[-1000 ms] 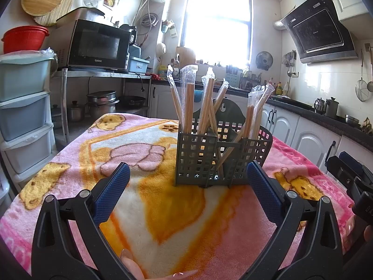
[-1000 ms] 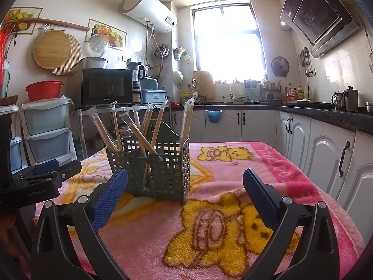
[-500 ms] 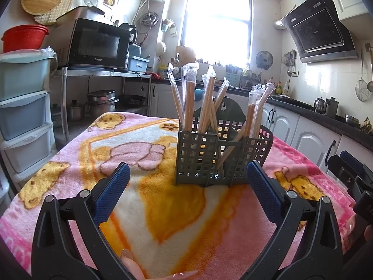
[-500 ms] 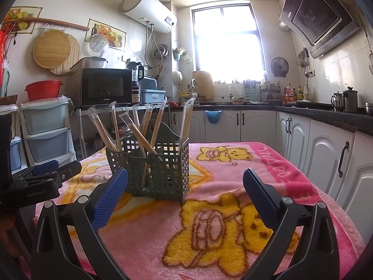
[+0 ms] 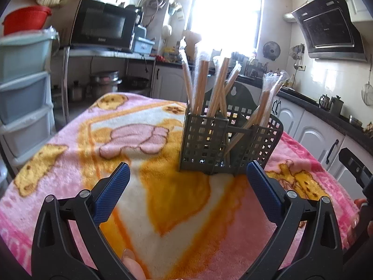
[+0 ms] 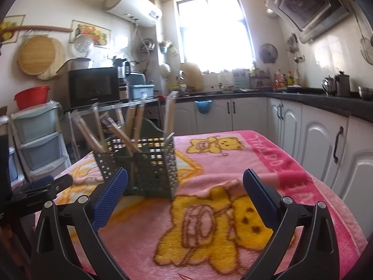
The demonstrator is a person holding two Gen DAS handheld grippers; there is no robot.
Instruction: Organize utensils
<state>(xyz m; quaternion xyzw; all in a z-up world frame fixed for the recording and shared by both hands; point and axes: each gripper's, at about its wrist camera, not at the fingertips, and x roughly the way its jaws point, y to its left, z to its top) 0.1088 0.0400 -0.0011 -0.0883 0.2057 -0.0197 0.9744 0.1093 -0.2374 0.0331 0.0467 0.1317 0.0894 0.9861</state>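
Holder: a dark grey lattice utensil holder stands upright on the blanket, divided into compartments, a rounded hanging tab at its back; in the right wrist view it sits left of centre and is blurred.
Chopsticks: wrapped wooden chopsticks lean at mixed angles inside the holder, their clear wrappers poking above the rim — which compartment each pair is in cannot be told.
Left gripper: left gripper hovers just in front of the holder, jaws spread wide and empty; its right blue pad lies close to the holder's base corner, contact unclear.
Right gripper: right gripper has jaws wide apart, nothing between them — the holder lies beside its left pad.
Blanket: a pink and orange cartoon-bear blanket covers the table.
Person: a fingertip shows at the bottom edge of the left wrist view.
Surroundings: black microwave and red tub at left.
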